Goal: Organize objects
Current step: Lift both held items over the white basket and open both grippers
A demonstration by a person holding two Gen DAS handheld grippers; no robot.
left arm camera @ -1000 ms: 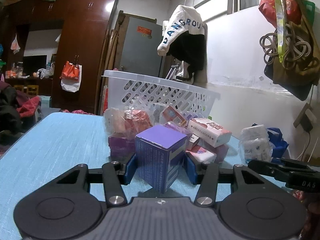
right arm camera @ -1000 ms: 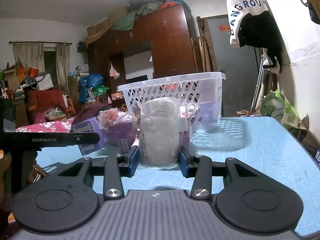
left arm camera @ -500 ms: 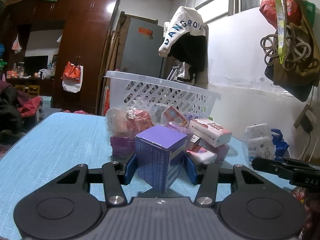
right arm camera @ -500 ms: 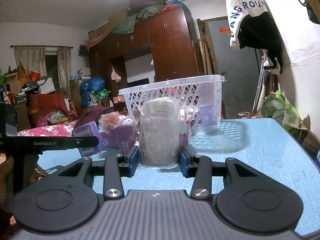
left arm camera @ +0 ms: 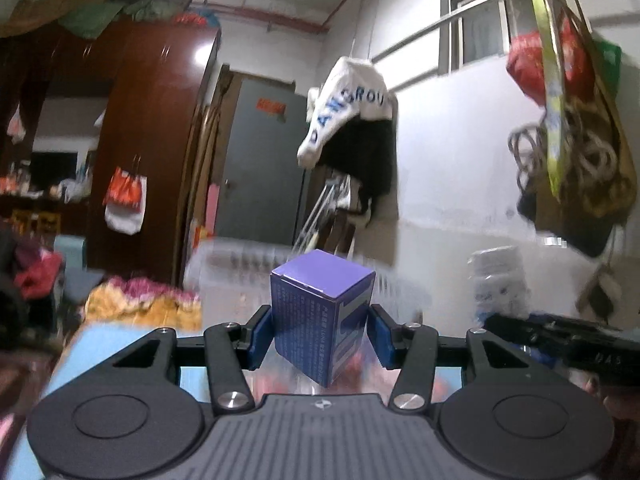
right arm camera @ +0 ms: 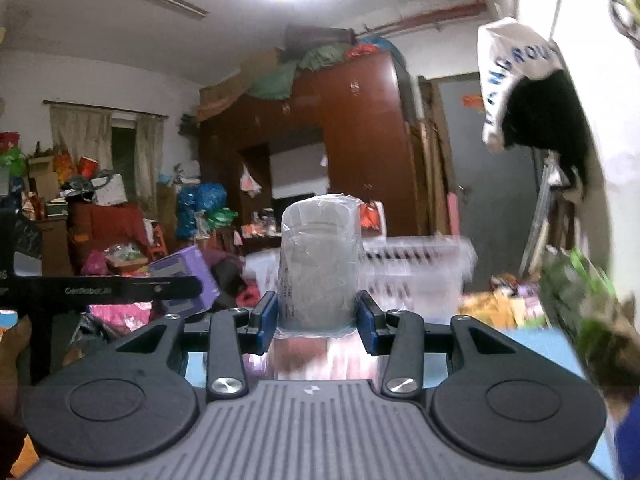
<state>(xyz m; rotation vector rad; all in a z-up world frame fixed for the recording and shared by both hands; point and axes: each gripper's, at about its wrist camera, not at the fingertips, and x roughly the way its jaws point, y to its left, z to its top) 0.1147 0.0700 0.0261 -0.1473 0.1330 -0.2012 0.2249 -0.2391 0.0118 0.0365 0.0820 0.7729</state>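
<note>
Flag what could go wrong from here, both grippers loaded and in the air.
1. The purple box sits corner-on between the left gripper pads, so it may twist or slip.
2. The wrapped jar in the right gripper has loose, slick film; it could slide out.
3. Both views are motion-blurred and the grippers are close, so they might collide near the white basket.

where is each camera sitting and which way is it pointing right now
Left wrist: on the left gripper, facing a wall with a hung jacket; its fingers clamp a purple box.
Right wrist: on the right gripper, facing a brown wardrobe; its fingers clamp a wrapped grey cylinder.
Shared: white basket, blurred, the jacket, and each view shows the other gripper.
</note>
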